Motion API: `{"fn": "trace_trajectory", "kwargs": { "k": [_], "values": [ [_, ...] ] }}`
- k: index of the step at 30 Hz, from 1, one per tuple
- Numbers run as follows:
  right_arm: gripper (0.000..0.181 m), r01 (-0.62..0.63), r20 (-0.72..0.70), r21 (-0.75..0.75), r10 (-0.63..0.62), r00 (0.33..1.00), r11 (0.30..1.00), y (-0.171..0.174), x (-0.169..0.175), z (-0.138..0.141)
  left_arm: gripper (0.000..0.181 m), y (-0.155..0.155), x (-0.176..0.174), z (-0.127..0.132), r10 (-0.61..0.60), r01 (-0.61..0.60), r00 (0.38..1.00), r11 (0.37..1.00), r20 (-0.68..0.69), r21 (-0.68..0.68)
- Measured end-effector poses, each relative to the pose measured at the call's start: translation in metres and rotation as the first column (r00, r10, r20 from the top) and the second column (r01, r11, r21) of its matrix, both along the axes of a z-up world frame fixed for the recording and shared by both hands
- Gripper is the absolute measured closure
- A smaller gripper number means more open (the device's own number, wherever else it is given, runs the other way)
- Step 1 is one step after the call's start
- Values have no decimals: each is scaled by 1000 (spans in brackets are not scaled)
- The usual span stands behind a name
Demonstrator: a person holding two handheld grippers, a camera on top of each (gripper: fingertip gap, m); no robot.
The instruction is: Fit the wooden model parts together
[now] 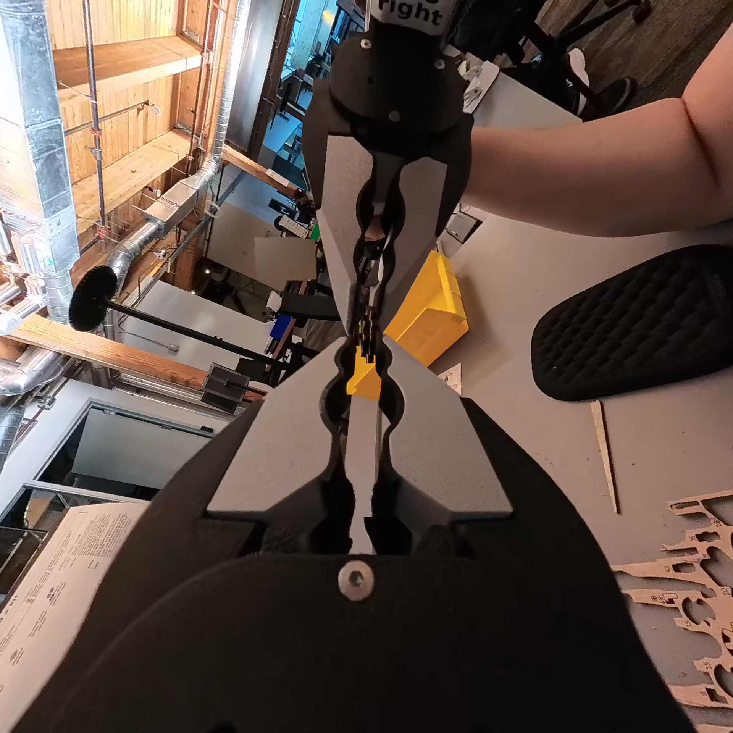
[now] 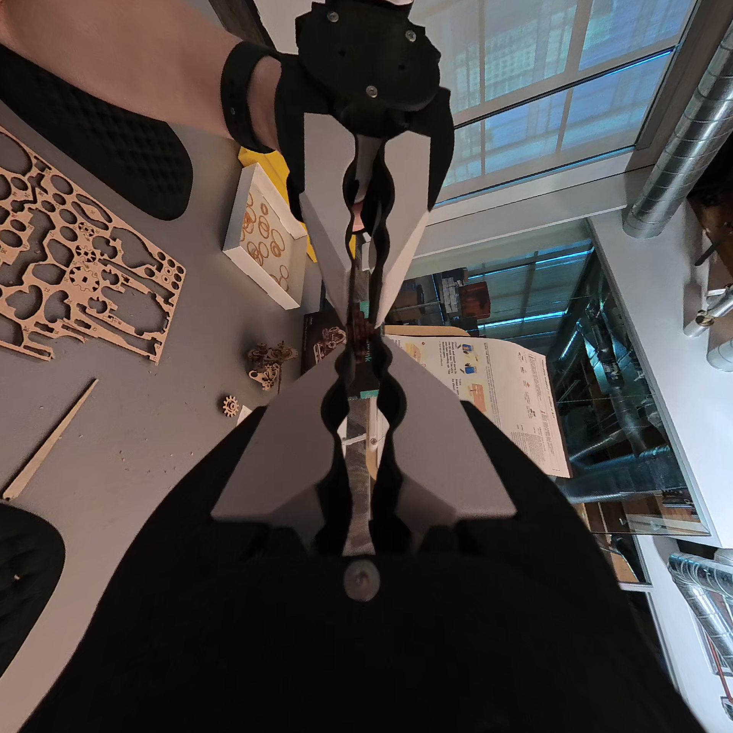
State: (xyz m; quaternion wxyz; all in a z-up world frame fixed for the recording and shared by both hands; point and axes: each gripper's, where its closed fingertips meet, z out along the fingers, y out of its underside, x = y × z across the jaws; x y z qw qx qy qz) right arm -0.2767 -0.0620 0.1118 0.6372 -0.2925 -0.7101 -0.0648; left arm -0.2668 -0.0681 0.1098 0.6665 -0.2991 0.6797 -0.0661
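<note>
Where the two tips meet, a small dark toothed wooden gear piece [image 1: 367,337] sits raised above the grey desk [image 1: 555,436], pinched between them. Left tongs [image 1: 367,347] closed on it; right tongs [image 2: 363,337] likewise, tip to tip. Punched-out plywood sheet [image 2: 79,269] lies well aside.

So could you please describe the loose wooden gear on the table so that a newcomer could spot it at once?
Start at the grey table in the right wrist view. Below the small assembled wooden mechanism lies the loose wooden gear, alone and flat. Unlike the gears in the laser-cut sheet, it is freed.
</note>
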Motion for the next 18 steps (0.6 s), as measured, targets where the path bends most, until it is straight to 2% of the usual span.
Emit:
{"fn": "trace_trajectory", "kwargs": {
  "k": [14, 18],
  "values": [
    [175, -5, -36, -27, 4, 999, 1000, 5, 0, 3, 174, 5, 0, 3, 20, -20, 999, 1000, 26, 11],
    [174, 4, -30, -129, -8, 1000, 992, 9, 7, 0, 173, 7, 6, 2, 10, -13, 998, 998, 67, 56]
  ]
}}
